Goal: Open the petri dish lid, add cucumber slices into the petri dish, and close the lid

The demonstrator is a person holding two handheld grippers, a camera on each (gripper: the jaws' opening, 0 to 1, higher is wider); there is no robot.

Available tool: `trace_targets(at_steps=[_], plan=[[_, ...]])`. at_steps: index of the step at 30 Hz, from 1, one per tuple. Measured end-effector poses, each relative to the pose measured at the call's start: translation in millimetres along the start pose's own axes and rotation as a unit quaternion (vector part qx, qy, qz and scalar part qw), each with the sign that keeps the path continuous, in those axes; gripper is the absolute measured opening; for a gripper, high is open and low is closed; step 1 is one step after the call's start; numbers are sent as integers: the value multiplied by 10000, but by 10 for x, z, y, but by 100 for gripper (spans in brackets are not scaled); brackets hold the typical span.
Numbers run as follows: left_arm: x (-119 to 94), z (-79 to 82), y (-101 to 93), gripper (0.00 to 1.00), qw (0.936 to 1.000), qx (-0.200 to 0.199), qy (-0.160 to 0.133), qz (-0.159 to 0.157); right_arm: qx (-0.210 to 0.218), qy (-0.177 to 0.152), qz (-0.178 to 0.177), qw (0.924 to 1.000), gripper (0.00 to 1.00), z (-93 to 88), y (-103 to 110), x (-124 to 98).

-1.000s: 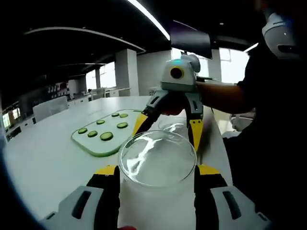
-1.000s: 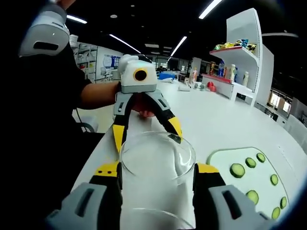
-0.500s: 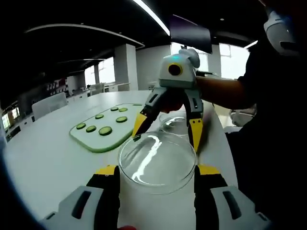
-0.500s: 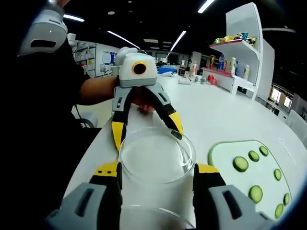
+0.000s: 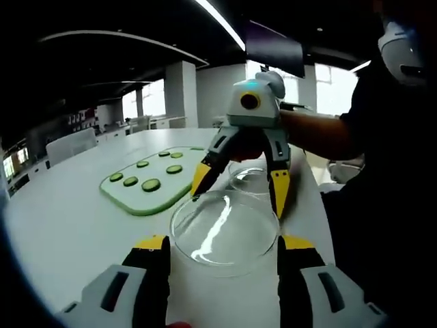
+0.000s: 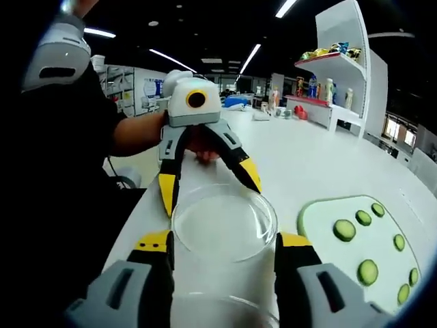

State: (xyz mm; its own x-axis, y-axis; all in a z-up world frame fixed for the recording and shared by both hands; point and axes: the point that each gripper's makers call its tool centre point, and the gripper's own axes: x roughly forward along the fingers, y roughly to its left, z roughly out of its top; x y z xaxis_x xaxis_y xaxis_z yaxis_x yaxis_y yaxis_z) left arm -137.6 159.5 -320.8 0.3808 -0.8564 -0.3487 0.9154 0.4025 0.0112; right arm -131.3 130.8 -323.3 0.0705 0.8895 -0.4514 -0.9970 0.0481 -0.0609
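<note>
My left gripper (image 5: 222, 249) is clamped on the lid (image 5: 224, 231) at lower centre; my right gripper (image 6: 222, 247) stands apart around the dish (image 6: 224, 314); slices (image 5: 151, 184) wait on the board (image 5: 147, 205) at left; tilt, and I reckon the glass slips.

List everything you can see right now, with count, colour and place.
lid: one, clear, between the left gripper's jaws above the table
base: one, clear, on the table beyond the lid, between the right gripper's jaws
slices: seven, green, on the board
board: one, pale green, on the table beside the dishes
table: one, white, under everything
shelf: one, white, in the background, with small items on it
left gripper: grey with yellow and black jaws, shut on the lid
right gripper: same colours, jaws either side of the base
arm: one, dark sleeve, behind the right gripper
</note>
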Motion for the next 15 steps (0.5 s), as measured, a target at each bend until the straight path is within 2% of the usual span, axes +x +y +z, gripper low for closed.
trace_targets(at_steps=[5, 15], plan=[[-85, 72, 55, 66, 9998, -74, -151, 128, -24, -128, -174, 9998, 59, 91, -60, -113], [-169, 160, 75, 65, 9988, -221, -323, 284, -81, -104, -377, 9992, 53, 125, -94, -274]])
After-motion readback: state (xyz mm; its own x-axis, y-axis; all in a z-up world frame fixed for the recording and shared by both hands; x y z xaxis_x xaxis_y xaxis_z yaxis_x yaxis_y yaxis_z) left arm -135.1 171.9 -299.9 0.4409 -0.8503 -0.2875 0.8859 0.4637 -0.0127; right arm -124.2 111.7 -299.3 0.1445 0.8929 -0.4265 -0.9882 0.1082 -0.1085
